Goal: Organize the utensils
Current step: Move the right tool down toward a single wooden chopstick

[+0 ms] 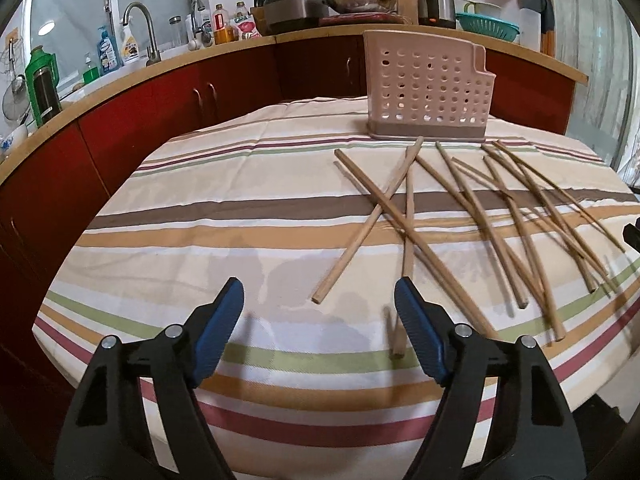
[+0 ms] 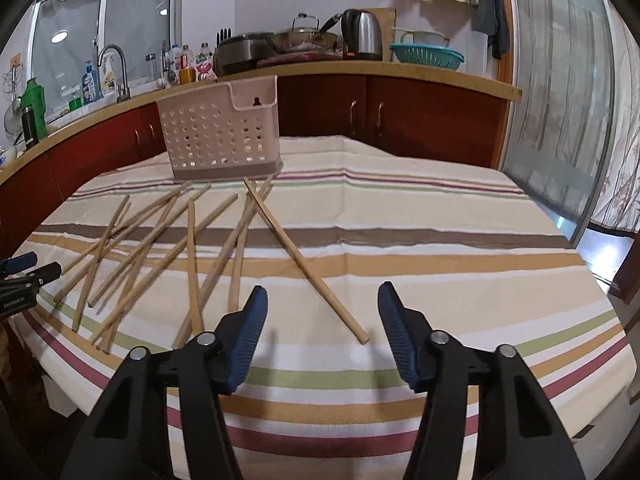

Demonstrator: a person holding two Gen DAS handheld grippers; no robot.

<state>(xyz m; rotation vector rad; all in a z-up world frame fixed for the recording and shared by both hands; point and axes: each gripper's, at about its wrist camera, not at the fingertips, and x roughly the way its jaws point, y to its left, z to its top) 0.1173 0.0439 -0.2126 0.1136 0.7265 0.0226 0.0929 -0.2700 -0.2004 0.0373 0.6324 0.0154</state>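
Wooden chopsticks [image 1: 460, 216] lie crisscrossed on the striped counter [image 1: 224, 216], ahead and right of the left tongs [image 1: 319, 294], ahead and left of the right tongs [image 2: 322, 300]. Both tongs are released, nothing between their blue pads. Beyond the chopsticks stands a pink perforated holder [image 2: 220, 140].

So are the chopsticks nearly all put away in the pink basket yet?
Not yet. Nothing looks done: the pink basket looks empty through its holes, and the chopsticks all lie scattered on the striped tablecloth. Nothing is in hand: the left gripper and right gripper are both open and empty, near the closest sticks. Every chopstick remains to be picked up and stood in the basket.
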